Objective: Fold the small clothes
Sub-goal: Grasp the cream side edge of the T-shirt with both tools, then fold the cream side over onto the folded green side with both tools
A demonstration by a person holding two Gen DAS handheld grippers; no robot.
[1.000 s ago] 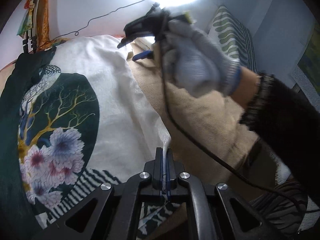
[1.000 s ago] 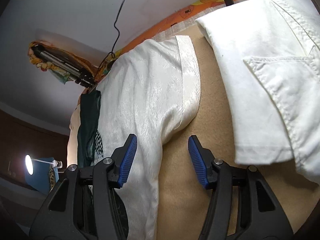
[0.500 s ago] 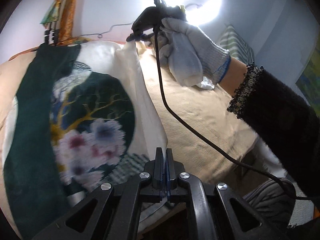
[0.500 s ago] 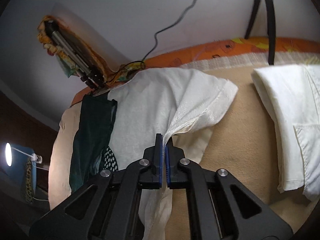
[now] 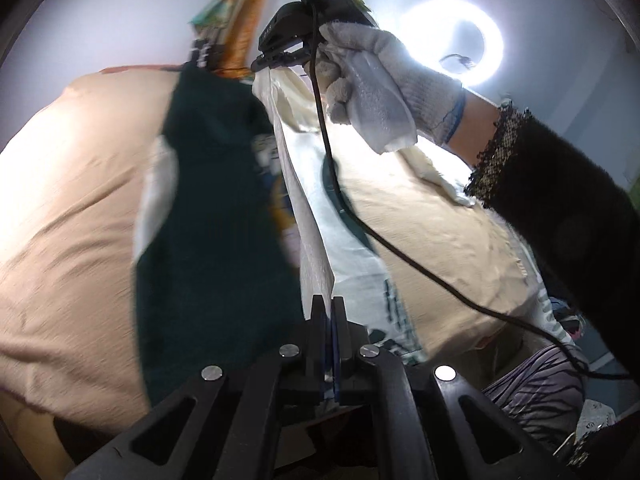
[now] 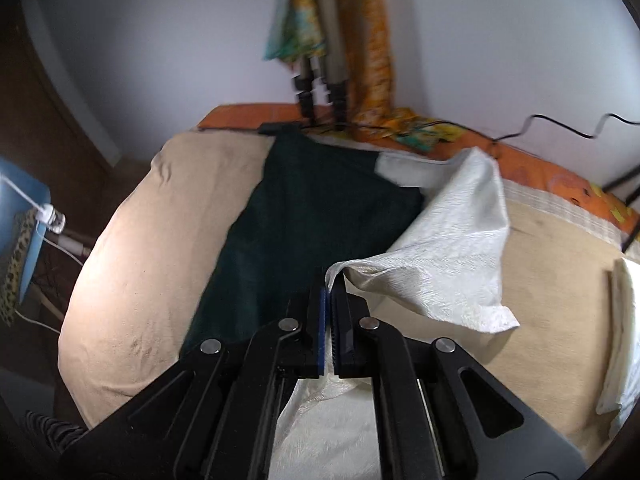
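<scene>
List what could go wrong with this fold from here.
1. Both hand-held grippers, left and right, pinch only thin edges of the white garment; a tug could pull the fabric free.
2. The black cable hangs across the lifted cloth and the beige blanket, so it might snag or get trapped inside the fold.
3. The sleeve dangles loose and creased, so it may land bunched rather than flat.

Dark green garment (image 5: 208, 240) motion-blurred; print hidden behind raised white fold (image 5: 316, 256); folded cloth (image 6: 622, 344) cut off by frame edge.
</scene>
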